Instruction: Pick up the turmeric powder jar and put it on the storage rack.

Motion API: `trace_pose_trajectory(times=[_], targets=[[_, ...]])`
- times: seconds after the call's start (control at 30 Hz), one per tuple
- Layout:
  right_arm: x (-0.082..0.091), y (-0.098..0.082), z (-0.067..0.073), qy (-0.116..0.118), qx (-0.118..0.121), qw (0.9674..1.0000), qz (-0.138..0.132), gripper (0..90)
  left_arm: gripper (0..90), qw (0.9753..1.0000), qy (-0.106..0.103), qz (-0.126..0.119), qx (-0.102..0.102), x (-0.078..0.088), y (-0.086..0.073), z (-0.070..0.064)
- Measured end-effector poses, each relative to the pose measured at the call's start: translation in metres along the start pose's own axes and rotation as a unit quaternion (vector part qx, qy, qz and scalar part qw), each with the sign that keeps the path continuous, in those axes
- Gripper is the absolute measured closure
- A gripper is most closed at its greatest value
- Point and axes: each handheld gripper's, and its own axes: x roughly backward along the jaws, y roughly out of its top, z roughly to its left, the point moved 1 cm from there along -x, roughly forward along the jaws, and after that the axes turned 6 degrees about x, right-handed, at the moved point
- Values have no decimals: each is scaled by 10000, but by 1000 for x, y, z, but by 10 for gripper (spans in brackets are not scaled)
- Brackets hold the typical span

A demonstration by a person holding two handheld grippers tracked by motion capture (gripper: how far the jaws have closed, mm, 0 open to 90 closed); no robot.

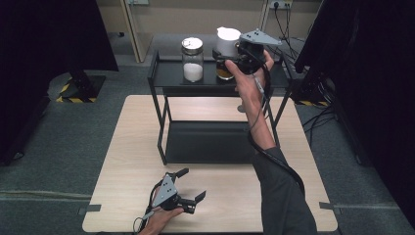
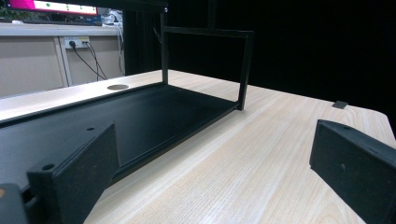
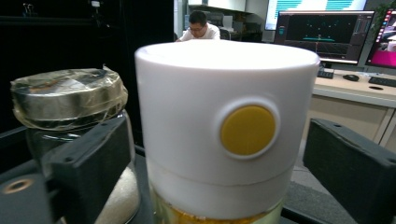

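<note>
Now, I judge the step in hand to be taking hold of the white-capped jar (image 3: 226, 126) on the top shelf of the black rack (image 1: 169, 73), which stands on the far half of the desk (image 1: 132, 161); to do it well I would keep my right tongs (image 1: 235, 55) level and centred on the white cap, so the two pads land on opposite sides at the same height, and close slowly, since the cap is smooth and round and could twist out; I would also mind the neighbouring jar of white grains (image 1: 193, 59), just beside it on the left, because my left-hand pad passes between the two and a careless sweep could knock it. Right now my right tongs are spread, straddling the cap with a gap on each side, pinching nothing. My left tongs (image 1: 188, 185) rest on the near edge of the desk, spread wide and empty, pointing at the rack's lower shelf; they can stay there.

Counted, largest to smallest: one desk; one black rack with two shelves; two jars, one white-capped with amber contents and a yellow spot on the cap, one metal-lidded with white grains; two tongs.
</note>
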Motion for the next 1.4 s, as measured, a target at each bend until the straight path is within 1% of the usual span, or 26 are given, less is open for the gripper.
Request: trace_pose_trajectory(times=[0.13,0.23,0.4,0.5,0.63,0.67,0.73,0.83,1.03,1.07,1.17,1.27,1.4], targets=[[4,0,-3,102,-63,9999,13,27,8,10000,1,6,4,0,0,0],[7,-2,-5,102,-96,9999,15,8,8,10000,9,-4,13,0,0,0],[14,-9,-10,204,-164,9996,-114,7,8,10000,0,-1,23,0,0,0],[19,-12,-9,249,-92,9996,-118,7,8,10000,8,-2,18,0,0,0],[27,-16,-8,291,-41,9993,-225,6,8,10000,6,3,20,0,0,0],[29,-17,-8,336,-36,9991,-255,6,8,10000,5,2,24,0,0,0],[33,-18,-8,366,4,9990,-269,6,8,10000,2,-3,26,0,0,0],[40,-22,-8,417,-14,9986,-338,5,8,10000,9,-10,26,0,0,0],[54,-32,-7,542,69,9976,-424,6,8,10000,8,-2,29,0,-1,0],[54,-32,-7,542,69,9976,-424,6,8,10000,8,-2,29,0,-1,0],[63,-40,-5,604,150,9970,-454,6,8,10000,9,-2,25,0,-1,0],[70,-49,-5,699,113,9961,-520,5,8,10000,11,-4,22,0,-1,0],[80,-57,-4,739,159,9955,-578,5,8,10000,18,5,23,0,0,0]])
